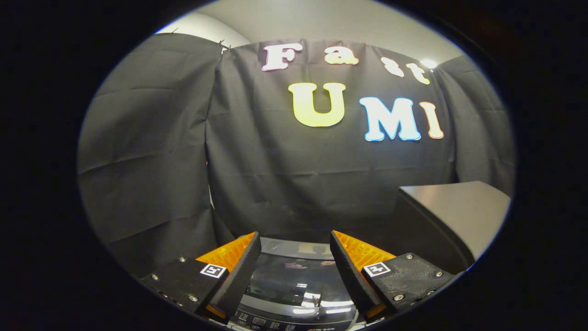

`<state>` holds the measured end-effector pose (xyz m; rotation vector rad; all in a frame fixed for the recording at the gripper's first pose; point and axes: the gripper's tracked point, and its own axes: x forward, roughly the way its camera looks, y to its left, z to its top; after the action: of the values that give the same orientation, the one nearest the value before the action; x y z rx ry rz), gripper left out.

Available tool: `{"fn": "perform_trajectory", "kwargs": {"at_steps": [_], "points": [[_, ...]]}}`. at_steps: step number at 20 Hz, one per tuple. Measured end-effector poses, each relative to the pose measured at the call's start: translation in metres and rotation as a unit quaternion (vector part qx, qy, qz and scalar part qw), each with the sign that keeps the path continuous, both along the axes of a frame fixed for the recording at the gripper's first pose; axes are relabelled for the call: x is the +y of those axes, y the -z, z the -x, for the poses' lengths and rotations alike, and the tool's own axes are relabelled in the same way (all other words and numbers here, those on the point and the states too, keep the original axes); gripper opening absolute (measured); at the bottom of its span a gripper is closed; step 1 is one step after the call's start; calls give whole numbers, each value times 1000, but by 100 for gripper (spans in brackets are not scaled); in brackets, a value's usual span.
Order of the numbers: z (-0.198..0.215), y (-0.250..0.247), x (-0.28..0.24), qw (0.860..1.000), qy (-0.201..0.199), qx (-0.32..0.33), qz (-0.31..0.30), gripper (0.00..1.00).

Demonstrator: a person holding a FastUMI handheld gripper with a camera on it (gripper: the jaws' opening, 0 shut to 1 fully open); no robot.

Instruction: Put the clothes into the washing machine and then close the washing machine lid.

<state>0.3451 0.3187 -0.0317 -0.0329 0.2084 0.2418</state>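
Black cloth (294,174) hangs in creased panels around the booth, covering the far wall and folding round on the left and right, with a pale ceiling (321,20) above it and a bright lamp spot (429,63) at the far right. On the right, near the cloth, a grey flat-topped tabletop (459,211) juts in, its dark side face dropping away below the top; its upper surface is bare where it shows.

Low in the near middle sits the washing machine (294,287), seen from above. Its lid (296,276) appears to be shut: a dark glossy pane that mirrors the room lights, framed by a lighter grey rim at the far edge. What lies inside the drum cannot be told through the reflections. A strip of control panel (275,324) with small markings runs along the machine's near edge.

The claw (295,257) hovers above the lid with its two fingers spread wide apart, gripping nothing, the lid showing in the gap between them.
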Motion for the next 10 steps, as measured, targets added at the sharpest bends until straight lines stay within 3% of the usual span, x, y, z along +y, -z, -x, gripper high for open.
{"fn": "perform_trajectory", "kwargs": {"at_steps": [10], "points": [[62, -41, -89, 999, -8, -30, -9, 93]]}}
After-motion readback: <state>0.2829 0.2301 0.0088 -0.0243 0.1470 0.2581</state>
